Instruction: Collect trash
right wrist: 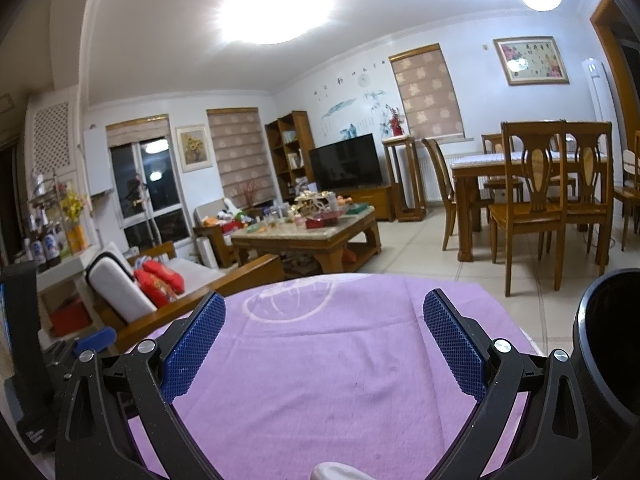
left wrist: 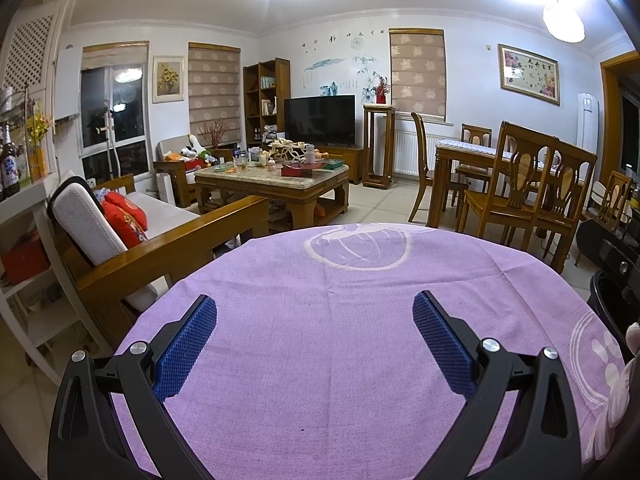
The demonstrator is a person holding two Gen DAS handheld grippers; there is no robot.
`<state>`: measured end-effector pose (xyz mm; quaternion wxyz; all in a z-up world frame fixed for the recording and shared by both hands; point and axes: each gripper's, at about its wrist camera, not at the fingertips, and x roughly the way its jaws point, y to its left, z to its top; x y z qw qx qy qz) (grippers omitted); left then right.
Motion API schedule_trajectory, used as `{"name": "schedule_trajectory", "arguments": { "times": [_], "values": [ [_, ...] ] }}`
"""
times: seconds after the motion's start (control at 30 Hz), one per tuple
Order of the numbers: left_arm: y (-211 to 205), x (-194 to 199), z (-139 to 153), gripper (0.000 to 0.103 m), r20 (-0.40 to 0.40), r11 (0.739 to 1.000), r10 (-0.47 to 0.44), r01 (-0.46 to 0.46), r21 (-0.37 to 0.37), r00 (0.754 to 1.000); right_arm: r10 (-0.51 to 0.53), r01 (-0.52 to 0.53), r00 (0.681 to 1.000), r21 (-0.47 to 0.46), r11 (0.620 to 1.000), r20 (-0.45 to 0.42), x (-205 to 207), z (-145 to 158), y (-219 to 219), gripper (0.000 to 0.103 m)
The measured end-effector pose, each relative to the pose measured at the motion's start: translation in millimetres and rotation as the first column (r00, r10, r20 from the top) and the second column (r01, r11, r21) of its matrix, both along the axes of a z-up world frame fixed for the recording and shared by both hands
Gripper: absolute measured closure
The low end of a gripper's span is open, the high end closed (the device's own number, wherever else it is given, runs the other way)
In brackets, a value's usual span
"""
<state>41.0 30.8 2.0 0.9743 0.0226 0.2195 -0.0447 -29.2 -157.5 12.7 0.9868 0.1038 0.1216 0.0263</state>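
A table under a purple cloth [left wrist: 320,360] fills the lower half of both views. My left gripper [left wrist: 315,299] hovers open above it, with only bare cloth between its blue pads [left wrist: 188,344]. In the right wrist view my right gripper [right wrist: 325,297] is likewise open and holds nothing. A white crumpled lump [right wrist: 336,473], possibly tissue, peeks in at the bottom edge, nearer than the right fingers. A pale lump [left wrist: 633,336] shows at the right edge of the left wrist view. A black round bin [right wrist: 608,344] stands open just right of the right gripper; its rim [left wrist: 610,300] is also visible.
Left of the table is a wooden sofa [left wrist: 132,240] with red cushions. Beyond it stand a cluttered coffee table [left wrist: 276,180] and a TV [left wrist: 320,120]. Dining table and chairs [left wrist: 520,184] stand at the right. Tiled floor [right wrist: 432,256] lies between. The left gripper's body [right wrist: 24,340] shows at the far left.
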Motion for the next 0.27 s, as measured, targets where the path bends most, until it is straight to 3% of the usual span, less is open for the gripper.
{"name": "schedule_trajectory", "arguments": {
  "times": [0.27],
  "values": [
    [8.5, 4.2, -2.4, 0.005, -0.021, 0.999, 0.000, -0.001, -0.035, 1.000, 0.025, -0.023, 0.996, 0.016, 1.000, -0.085, 6.2, -5.4, 14.4, 0.005]
  ]
}}
